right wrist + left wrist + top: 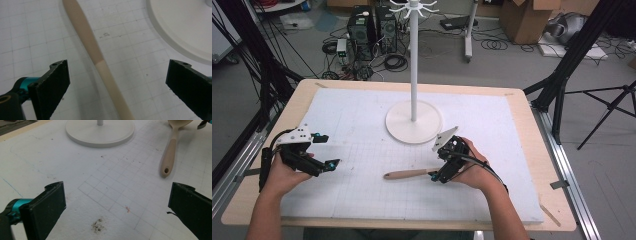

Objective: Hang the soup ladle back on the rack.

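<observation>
Spoon: a wooden spoon (pixel 408 174) is seen lying flat on the table (pixel 362 200), handle pointing left, just in front of the white stand (pixel 414 122).
Right gripper: the right gripper (pixel 434 176) is held low over the spoon's bowl end, fingers (pixel 53 82) spread wide either side of the handle, nothing gripped.
Left gripper: the left gripper (pixel 328 150) is held well apart at the left, angled inward, fingers (pixel 51 205) parted and empty.

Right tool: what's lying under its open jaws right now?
Under the right tool, the spoon's tan handle lies on the gridded white mat, between the jaws, untouched. In the high view, that tool covers the spoon's bowl end.
</observation>
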`<state>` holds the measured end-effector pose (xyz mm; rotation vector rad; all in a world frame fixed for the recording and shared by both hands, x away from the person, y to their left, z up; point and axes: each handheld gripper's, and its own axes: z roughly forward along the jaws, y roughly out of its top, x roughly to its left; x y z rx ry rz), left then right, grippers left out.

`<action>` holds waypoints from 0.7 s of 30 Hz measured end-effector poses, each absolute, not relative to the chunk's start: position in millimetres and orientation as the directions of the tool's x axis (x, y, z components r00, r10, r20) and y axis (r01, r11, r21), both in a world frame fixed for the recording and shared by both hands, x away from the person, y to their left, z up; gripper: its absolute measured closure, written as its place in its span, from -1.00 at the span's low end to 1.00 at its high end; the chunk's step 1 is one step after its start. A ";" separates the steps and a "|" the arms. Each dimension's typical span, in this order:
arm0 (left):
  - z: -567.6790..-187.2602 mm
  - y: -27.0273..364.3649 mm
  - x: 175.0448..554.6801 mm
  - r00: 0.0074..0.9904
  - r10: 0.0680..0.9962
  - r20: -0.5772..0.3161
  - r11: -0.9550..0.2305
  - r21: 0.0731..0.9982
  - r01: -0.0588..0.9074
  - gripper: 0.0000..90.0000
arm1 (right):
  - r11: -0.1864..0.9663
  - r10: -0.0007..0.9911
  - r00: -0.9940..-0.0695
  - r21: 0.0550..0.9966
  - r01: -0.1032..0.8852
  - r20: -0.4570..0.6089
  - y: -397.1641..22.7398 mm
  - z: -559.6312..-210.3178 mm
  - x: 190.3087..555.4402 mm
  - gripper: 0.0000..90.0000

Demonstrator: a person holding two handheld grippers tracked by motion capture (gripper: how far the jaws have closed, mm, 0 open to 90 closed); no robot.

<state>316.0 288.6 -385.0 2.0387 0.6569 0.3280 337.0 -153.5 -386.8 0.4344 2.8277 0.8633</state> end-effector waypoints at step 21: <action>-384.8 289.7 316.0 0.818 0.575 -0.032 -0.412 0.852 0.323 -0.96 | 0.912 0.198 -0.979 0.375 0.164 -0.051 -120.4 -409.2 345.4 -0.52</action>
